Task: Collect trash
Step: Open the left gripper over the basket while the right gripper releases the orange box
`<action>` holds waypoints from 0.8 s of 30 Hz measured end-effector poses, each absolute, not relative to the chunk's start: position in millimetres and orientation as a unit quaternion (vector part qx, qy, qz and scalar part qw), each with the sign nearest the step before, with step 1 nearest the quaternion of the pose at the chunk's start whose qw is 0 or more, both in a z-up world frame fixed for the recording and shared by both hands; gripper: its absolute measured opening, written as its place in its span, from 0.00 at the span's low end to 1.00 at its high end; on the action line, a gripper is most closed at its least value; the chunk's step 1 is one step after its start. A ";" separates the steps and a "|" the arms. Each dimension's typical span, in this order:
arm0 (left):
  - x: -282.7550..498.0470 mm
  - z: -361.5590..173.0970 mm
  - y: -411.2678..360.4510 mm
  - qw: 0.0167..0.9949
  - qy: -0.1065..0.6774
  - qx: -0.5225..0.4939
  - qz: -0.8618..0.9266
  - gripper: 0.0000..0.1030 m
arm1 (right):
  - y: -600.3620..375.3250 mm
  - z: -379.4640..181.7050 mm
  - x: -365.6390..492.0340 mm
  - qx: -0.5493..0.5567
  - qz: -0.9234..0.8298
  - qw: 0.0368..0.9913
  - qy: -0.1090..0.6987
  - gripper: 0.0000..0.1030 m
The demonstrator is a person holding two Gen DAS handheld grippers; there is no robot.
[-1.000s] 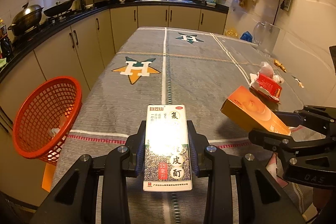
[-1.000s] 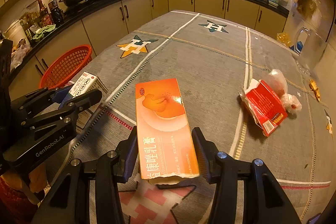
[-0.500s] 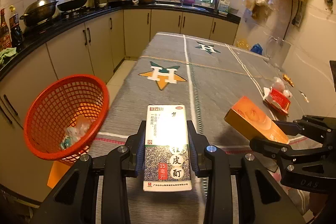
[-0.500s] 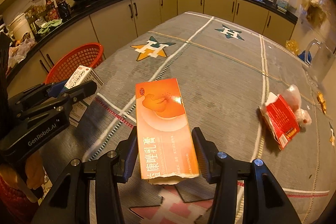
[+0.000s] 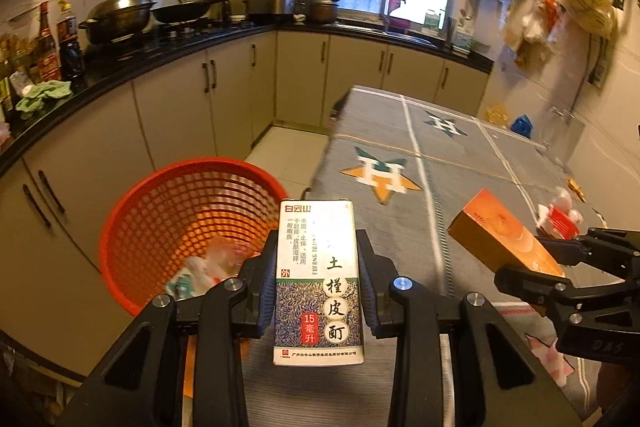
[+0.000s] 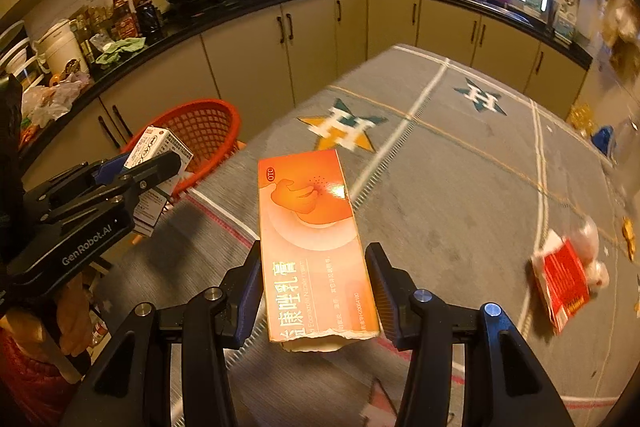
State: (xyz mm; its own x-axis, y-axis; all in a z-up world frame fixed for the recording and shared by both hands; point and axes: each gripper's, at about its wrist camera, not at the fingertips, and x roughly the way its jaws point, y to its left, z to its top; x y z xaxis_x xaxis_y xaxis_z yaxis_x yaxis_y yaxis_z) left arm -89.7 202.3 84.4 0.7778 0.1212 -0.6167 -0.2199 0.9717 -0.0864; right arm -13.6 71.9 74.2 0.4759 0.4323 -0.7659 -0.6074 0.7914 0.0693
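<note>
My left gripper (image 5: pixel 318 279) is shut on a white and green medicine box (image 5: pixel 318 267), held just right of the red mesh basket (image 5: pixel 176 211), which stands on the floor beside the table and has crumpled wrappers inside. My right gripper (image 6: pixel 316 287) is shut on an orange medicine box (image 6: pixel 312 239), held over the table's near left part. In the right wrist view the left gripper (image 6: pixel 132 175) and its box (image 6: pixel 158 151) sit in front of the basket (image 6: pixel 204 127). A red packet with a plastic bag (image 6: pixel 568 275) lies on the table at the right.
The table has a grey cloth with star patterns (image 6: pixel 440 163). Beige cabinets (image 5: pixel 176 107) under a black counter with pots and bottles run along the left and back. A glass pitcher (image 5: pixel 560 131) stands at the table's far right.
Both grippers have swung left with their boxes. The basket has come closer and more central in the left wrist view, and the red packet has slid right in both views.
</note>
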 end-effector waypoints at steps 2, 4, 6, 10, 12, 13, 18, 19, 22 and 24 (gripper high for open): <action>-90.6 84.6 212.0 0.939 0.320 -0.080 0.100 0.32 | 83.9 78.7 -12.3 -0.110 0.314 0.851 0.407 0.52; -91.0 84.6 222.3 0.937 0.320 -0.083 0.111 0.32 | 94.7 82.8 -10.3 -0.112 0.322 0.850 0.403 0.52; -91.9 84.7 232.1 0.936 0.319 -0.085 0.118 0.32 | 106.8 86.4 -6.9 -0.113 0.330 0.847 0.400 0.52; -92.3 83.3 253.9 0.933 0.320 -0.092 0.136 0.32 | 131.2 90.5 0.9 -0.108 0.347 0.841 0.401 0.52; -90.4 81.3 263.2 0.931 0.322 -0.095 0.144 0.32 | 143.4 90.4 5.2 -0.107 0.355 0.837 0.403 0.52; -89.2 79.6 269.1 0.929 0.324 -0.096 0.148 0.32 | 151.4 90.3 8.1 -0.106 0.359 0.835 0.404 0.52; -80.9 70.4 291.5 0.922 0.334 -0.105 0.166 0.32 | 183.9 87.7 20.7 -0.098 0.377 0.822 0.415 0.52; -78.3 68.2 296.9 0.920 0.337 -0.108 0.168 0.32 | 188.5 87.0 22.1 -0.097 0.379 0.820 0.417 0.52; -72.8 63.0 306.7 0.917 0.342 -0.112 0.175 0.32 | 205.9 83.8 28.0 -0.095 0.385 0.816 0.421 0.52; -69.8 59.0 311.1 0.914 0.346 -0.115 0.177 0.32 | 215.6 81.4 31.5 -0.091 0.391 0.811 0.426 0.53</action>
State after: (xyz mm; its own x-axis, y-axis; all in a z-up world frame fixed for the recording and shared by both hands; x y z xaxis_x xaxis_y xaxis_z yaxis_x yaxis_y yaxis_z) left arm -69.8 311.1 59.0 0.6980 0.2447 -0.6730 -0.4033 0.9109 -0.0870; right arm 31.5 215.6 81.4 0.3315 0.5569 -0.7616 -0.7120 0.6773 0.1853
